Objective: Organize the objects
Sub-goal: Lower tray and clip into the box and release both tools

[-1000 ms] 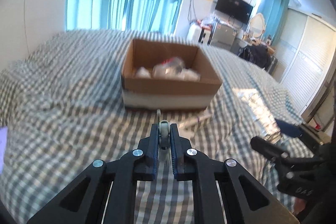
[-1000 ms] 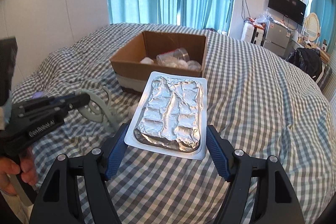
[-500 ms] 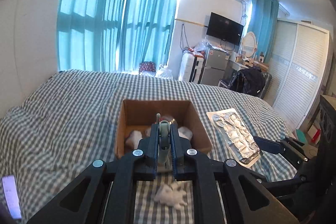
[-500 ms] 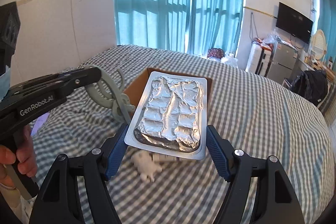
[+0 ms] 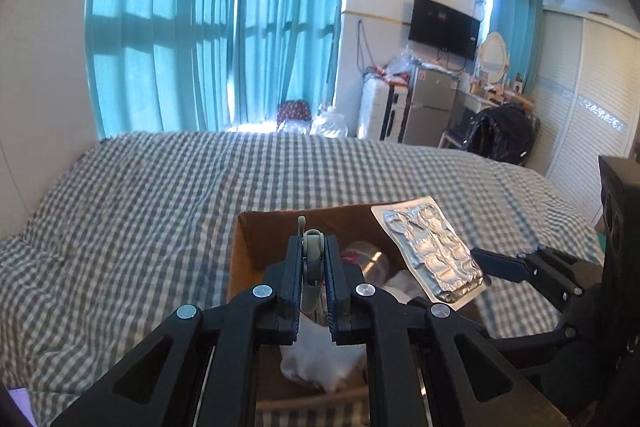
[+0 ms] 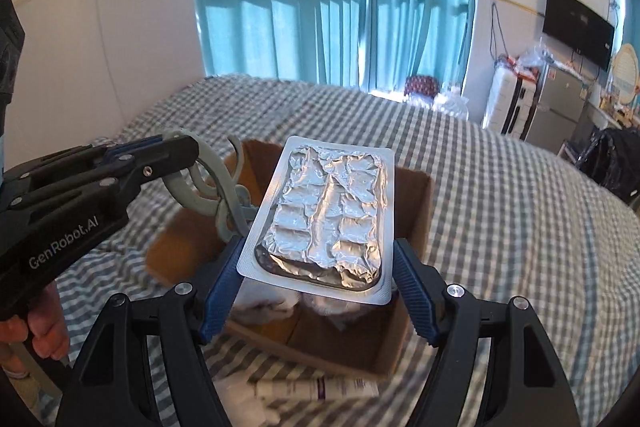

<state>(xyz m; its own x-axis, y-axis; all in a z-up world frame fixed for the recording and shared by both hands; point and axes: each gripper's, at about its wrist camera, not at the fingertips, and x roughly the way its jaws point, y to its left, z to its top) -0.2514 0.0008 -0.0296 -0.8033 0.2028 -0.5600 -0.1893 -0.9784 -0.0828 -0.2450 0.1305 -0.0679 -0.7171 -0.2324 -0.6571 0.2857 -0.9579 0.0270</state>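
Note:
My left gripper [image 5: 313,259] is shut on grey-green scissors [image 5: 311,261], seen edge-on, held over the open cardboard box [image 5: 256,227]. In the right wrist view the left gripper [image 6: 176,151] holds the scissors [image 6: 212,183] by a handle loop above the box [image 6: 416,203]. My right gripper [image 6: 318,263] is shut on the edges of a silver foil blister pack [image 6: 332,215], held flat above the box. The pack also shows in the left wrist view [image 5: 432,251], with the right gripper [image 5: 516,267] behind it. The box holds a clear plastic cup [image 5: 366,259] and white tissue [image 5: 320,355].
The box sits on a bed with a grey-checked cover [image 5: 140,211]. A white tube with a purple label [image 6: 320,387] and crumpled tissue [image 6: 264,411] lie on the cover in front of the box. Curtains, a wall and furniture stand beyond the bed.
Both grippers have lifted from the cover and moved forward over the box, still holding the scissors and the blister pack. The box now lies right under them.

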